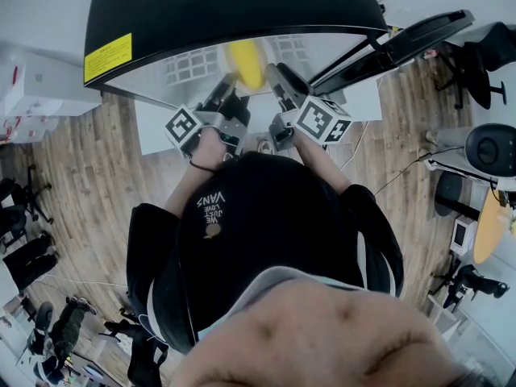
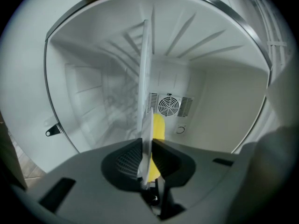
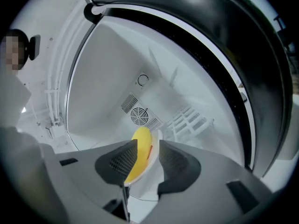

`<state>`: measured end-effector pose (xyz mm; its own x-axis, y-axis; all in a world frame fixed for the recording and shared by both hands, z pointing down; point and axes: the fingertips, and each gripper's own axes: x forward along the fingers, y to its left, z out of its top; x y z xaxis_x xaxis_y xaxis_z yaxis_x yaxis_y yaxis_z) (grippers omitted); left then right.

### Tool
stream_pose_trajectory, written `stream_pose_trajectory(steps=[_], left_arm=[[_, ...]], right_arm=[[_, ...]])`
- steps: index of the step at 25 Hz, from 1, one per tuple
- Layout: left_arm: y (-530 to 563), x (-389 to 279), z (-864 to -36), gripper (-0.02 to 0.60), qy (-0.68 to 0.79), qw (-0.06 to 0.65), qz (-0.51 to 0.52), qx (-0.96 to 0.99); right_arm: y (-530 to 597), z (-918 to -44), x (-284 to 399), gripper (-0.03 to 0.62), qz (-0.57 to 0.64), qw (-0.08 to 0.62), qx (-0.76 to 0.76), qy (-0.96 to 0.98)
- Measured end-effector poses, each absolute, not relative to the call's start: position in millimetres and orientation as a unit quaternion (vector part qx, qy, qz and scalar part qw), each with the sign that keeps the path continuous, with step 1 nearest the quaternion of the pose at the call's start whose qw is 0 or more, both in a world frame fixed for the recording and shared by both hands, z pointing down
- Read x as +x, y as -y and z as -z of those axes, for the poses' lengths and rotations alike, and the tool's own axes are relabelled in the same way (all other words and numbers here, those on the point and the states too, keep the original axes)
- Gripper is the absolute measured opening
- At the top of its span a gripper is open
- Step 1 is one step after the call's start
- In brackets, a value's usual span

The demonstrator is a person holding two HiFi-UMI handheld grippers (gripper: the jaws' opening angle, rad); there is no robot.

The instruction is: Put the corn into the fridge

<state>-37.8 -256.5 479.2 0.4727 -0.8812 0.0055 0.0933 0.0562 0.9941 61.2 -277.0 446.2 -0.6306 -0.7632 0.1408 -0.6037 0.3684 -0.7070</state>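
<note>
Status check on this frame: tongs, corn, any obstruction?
Left tongs shut on plate rim. Right tongs open, plate edge between. Corn on plate, inside fridge. Nothing blocking seen.

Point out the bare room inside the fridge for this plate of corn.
Bare: the white fridge interior from the plate back to the fan vent, and across to the ribbed side wall. Crowded: only the front, where left gripper and right gripper meet around the corn.

Fisheye views with black corners; fridge (image 2: 224,106) interior evenly bright, softly shadowed; floor (image 1: 89,176) outside it dimmer, curved.
</note>
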Motion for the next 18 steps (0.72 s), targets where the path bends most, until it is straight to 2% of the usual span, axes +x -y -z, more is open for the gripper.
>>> stream_pose_trajectory(steps=[9, 18], left_arm=[[259.0, -39.4, -478.3, 0.046, 0.342, 0.636, 0.382, 0.576], [262.3, -38.7, -478.1, 0.046, 0.340, 0.633, 0.378, 0.584]], right_arm=[[263.0, -433.8, 59.5, 0.133, 0.268, 0.060, -0.443, -0.854], [250.2, -435.8, 58.2, 0.127, 0.234, 0.034, -0.452, -0.860]])
